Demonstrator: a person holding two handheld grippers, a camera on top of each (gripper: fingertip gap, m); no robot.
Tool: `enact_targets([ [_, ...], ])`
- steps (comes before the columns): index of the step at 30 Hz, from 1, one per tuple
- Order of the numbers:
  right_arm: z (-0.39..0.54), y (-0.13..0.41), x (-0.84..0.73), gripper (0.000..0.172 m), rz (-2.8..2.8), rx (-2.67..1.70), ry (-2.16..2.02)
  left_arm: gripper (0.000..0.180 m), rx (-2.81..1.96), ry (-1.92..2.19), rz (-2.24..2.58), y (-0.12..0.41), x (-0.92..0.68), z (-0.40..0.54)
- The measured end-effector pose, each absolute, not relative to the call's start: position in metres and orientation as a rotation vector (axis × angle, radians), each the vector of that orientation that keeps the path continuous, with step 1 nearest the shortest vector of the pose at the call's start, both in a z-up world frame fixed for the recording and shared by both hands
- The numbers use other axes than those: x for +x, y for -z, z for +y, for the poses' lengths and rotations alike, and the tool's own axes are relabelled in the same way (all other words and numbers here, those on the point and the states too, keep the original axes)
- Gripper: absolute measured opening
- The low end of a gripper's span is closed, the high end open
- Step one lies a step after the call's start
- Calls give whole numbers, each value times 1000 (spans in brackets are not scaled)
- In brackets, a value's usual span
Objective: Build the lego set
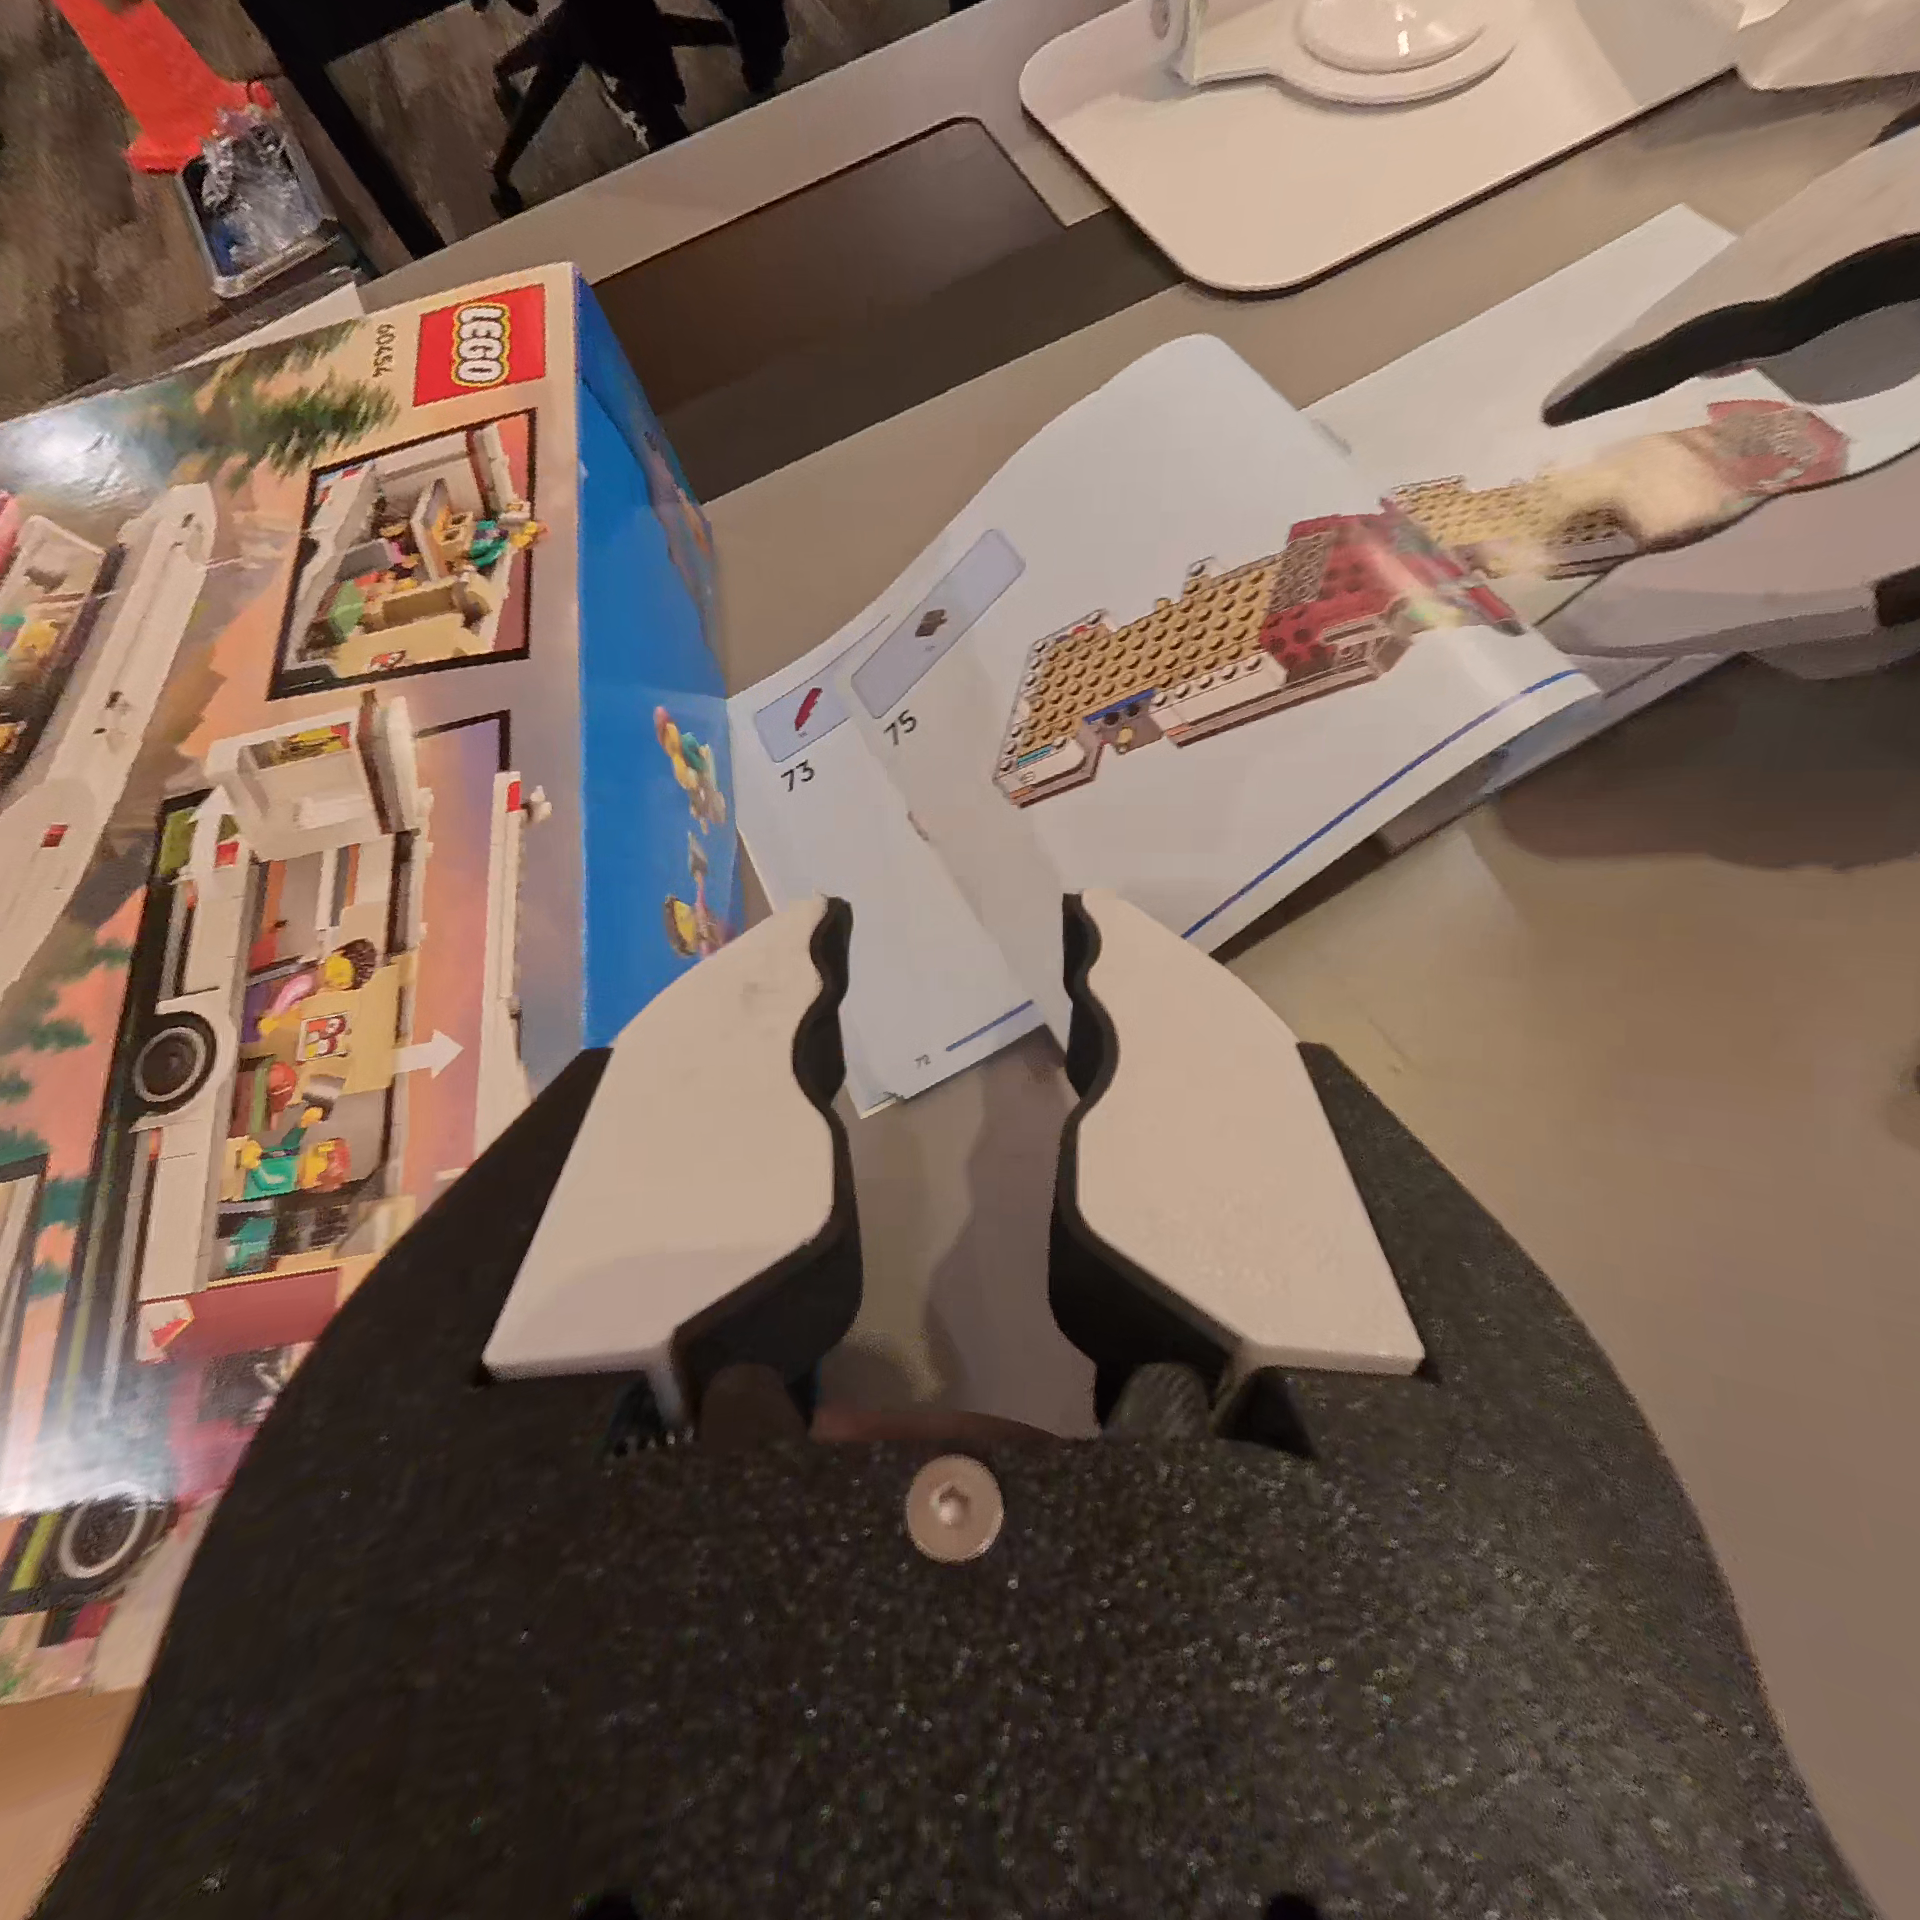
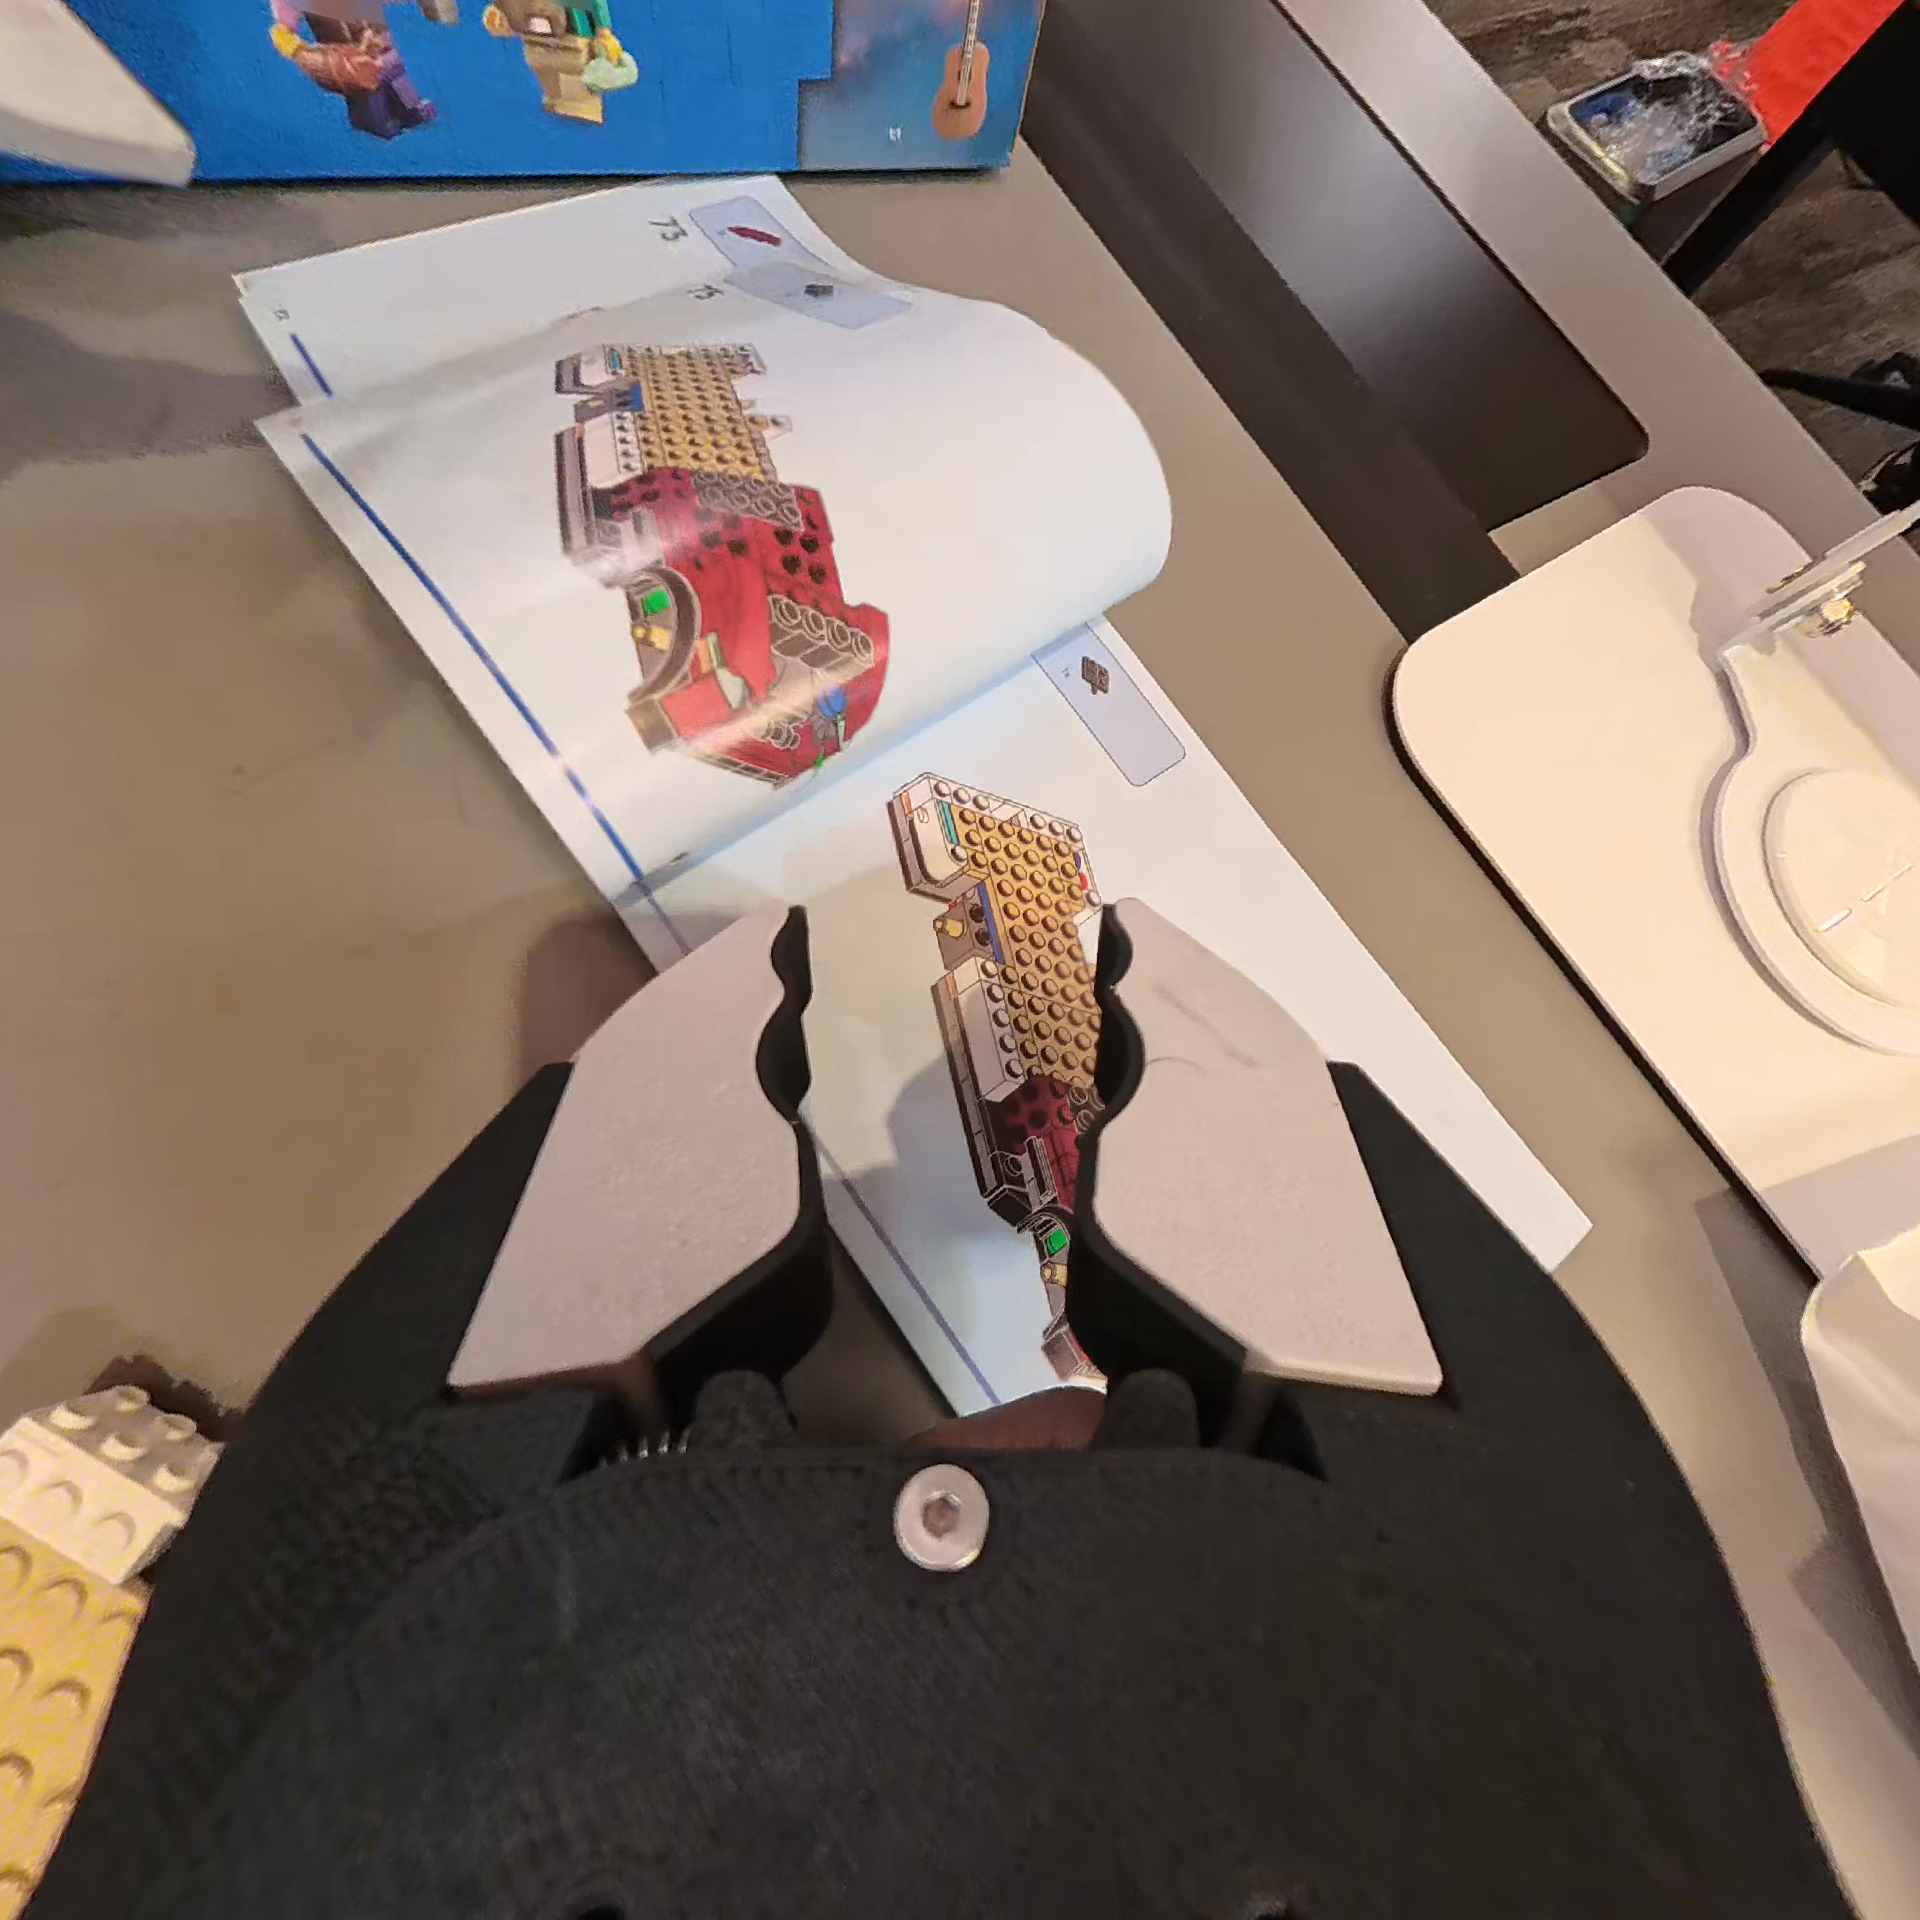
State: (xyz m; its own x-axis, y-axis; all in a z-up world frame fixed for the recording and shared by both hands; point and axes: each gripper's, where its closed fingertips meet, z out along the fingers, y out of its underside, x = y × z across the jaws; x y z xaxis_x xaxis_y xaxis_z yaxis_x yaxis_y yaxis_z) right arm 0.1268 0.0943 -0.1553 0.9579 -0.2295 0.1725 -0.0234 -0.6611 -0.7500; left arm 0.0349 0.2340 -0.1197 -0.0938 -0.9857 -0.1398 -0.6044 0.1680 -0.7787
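Two hand-held grippers, left and right, are held open and bare over the booklet, beside the box edge; bare surface is seen leftward.

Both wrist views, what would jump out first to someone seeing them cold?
The open instruction booklet lying mid-table, one page arched up, showing a red and tan brick model. Beside it stands the colourful toy brick box. Both grippers hover open and empty over the booklet: left gripper at its corner, right gripper above a page.
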Motion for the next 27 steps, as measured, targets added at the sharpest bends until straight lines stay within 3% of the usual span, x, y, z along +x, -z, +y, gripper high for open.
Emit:
enact_targets([
  [27,140,155,132,50,54,-2304,390,46,-1647,870,1746,133,31,223],
])
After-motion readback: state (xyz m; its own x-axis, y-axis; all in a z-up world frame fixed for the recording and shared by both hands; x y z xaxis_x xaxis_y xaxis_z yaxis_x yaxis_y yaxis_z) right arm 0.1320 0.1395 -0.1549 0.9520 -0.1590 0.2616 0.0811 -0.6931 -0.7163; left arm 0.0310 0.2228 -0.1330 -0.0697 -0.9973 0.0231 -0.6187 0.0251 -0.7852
